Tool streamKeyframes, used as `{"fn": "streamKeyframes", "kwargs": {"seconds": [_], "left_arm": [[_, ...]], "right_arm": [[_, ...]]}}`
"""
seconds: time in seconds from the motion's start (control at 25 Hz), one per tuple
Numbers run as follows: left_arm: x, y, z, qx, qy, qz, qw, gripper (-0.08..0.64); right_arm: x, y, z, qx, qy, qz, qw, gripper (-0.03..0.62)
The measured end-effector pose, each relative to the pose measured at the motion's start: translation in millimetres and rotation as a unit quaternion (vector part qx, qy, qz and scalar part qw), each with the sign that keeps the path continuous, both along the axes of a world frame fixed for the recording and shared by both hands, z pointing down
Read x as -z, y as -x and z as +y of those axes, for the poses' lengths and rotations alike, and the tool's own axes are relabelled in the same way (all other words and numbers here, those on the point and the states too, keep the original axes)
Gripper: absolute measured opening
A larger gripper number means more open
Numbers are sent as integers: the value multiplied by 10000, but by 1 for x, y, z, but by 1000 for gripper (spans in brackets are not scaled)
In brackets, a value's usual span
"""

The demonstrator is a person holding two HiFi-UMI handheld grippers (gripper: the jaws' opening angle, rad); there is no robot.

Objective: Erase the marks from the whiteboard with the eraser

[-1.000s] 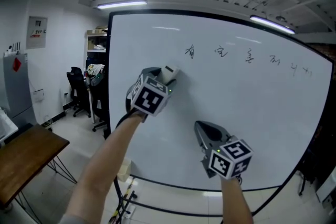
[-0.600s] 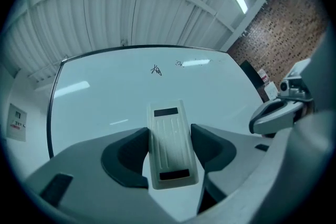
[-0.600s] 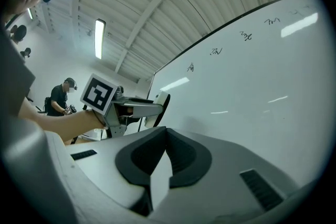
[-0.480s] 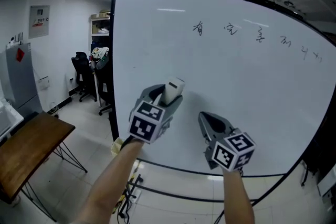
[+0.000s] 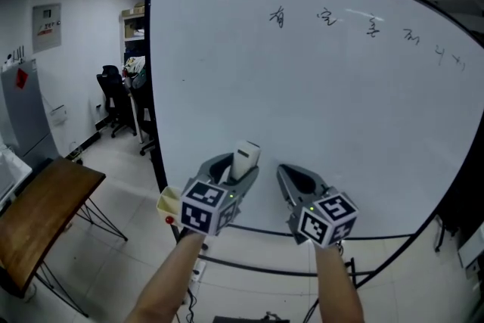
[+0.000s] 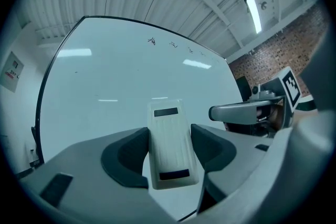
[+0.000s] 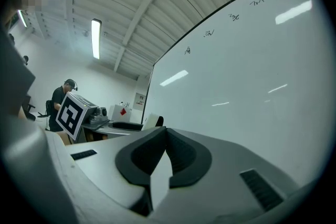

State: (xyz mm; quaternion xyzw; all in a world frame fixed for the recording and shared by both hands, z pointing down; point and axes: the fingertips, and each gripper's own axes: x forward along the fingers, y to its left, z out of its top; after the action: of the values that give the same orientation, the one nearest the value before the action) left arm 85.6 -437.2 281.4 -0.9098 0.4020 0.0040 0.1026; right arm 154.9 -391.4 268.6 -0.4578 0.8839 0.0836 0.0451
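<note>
The whiteboard (image 5: 333,102) fills the head view, with a row of several small dark marks (image 5: 278,17) near its top edge. My left gripper (image 5: 239,167) is low, near the board's bottom edge, and is shut on the white eraser (image 5: 246,155), which stands upright between its jaws. In the left gripper view the eraser (image 6: 169,144) points at the whiteboard (image 6: 121,81), with the marks (image 6: 152,40) far above it. My right gripper (image 5: 285,173) hangs beside the left one, shut and empty. In the right gripper view its tips (image 7: 166,132) meet, and the marks (image 7: 187,51) sit high on the board.
A brown wooden table (image 5: 38,215) stands at the lower left. An office chair (image 5: 113,98) and shelves (image 5: 134,49) sit behind the board's left edge. A yellow object (image 5: 168,200) hangs by the board's lower left corner. A person (image 7: 63,94) stands in the background.
Both grippers have dropped from mid-board to near the bottom edge. The left one took the eraser down and away from the marks. The marks look unchanged.
</note>
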Motion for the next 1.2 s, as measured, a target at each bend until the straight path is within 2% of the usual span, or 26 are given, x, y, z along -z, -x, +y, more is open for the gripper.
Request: {"fn": "streamKeyframes", "kwargs": {"seconds": [0.28, 1.2], "left_arm": [[-14, 0, 4, -146, 203, 106, 9996, 262], [-29, -13, 9, -315, 387, 132, 9987, 262]], "right_arm": [[-17, -3, -1, -62, 157, -60, 9998, -5], [-12, -6, -1, -115, 166, 11, 9998, -6]]}}
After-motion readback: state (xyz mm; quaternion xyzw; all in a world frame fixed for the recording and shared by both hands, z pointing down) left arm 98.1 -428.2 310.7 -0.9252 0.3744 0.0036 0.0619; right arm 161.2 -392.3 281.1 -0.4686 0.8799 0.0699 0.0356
